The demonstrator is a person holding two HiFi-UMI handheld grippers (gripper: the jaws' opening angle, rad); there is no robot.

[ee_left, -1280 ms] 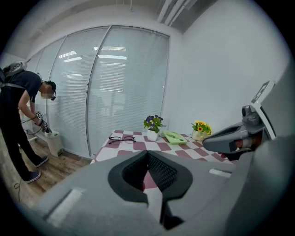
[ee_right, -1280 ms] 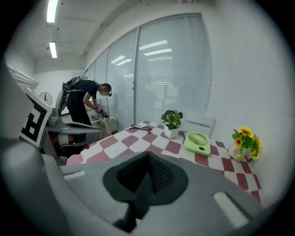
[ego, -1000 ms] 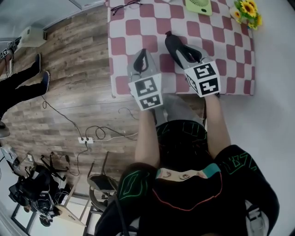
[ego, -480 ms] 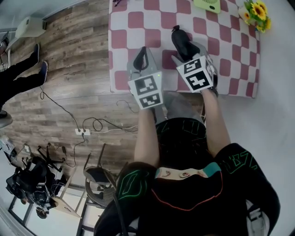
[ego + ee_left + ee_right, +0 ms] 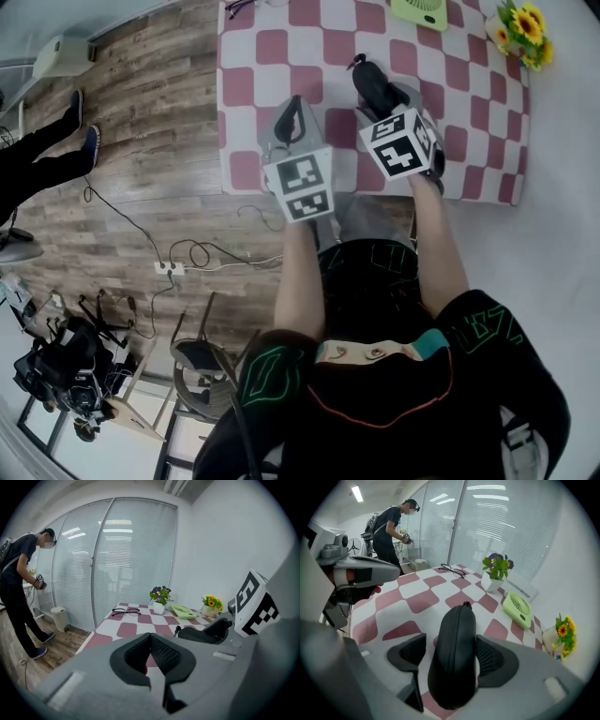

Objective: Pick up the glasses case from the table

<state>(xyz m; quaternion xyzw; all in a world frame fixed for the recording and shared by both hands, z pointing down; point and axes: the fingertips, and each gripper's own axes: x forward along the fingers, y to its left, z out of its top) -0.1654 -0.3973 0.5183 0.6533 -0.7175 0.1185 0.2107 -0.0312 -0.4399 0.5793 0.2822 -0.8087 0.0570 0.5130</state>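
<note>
A black zipped glasses case (image 5: 454, 658) lies on the red-and-white checked tablecloth (image 5: 281, 47), near its front edge. My right gripper (image 5: 450, 639) points steeply down over it with its jaws wide. The case sits between the pads, a gap shows at the left pad, and the right pad is at the case's edge. In the head view the case (image 5: 373, 86) sticks out beyond the right gripper (image 5: 386, 105). My left gripper (image 5: 291, 108) hovers to its left, fingers together on nothing. From the left gripper (image 5: 151, 641) the case (image 5: 206, 633) shows at the right.
Black-rimmed glasses (image 5: 452, 569) lie at the table's far left corner. A green fan (image 5: 517, 606), a potted plant (image 5: 494, 576) and sunflowers (image 5: 520, 28) stand at the back. A person (image 5: 18, 583) stands on the wooden floor to the left, where cables (image 5: 187, 262) lie.
My right gripper has sunk and tipped further down over the case, and its marker cube has rolled. The case stays on the cloth. The left gripper has hardly moved.
</note>
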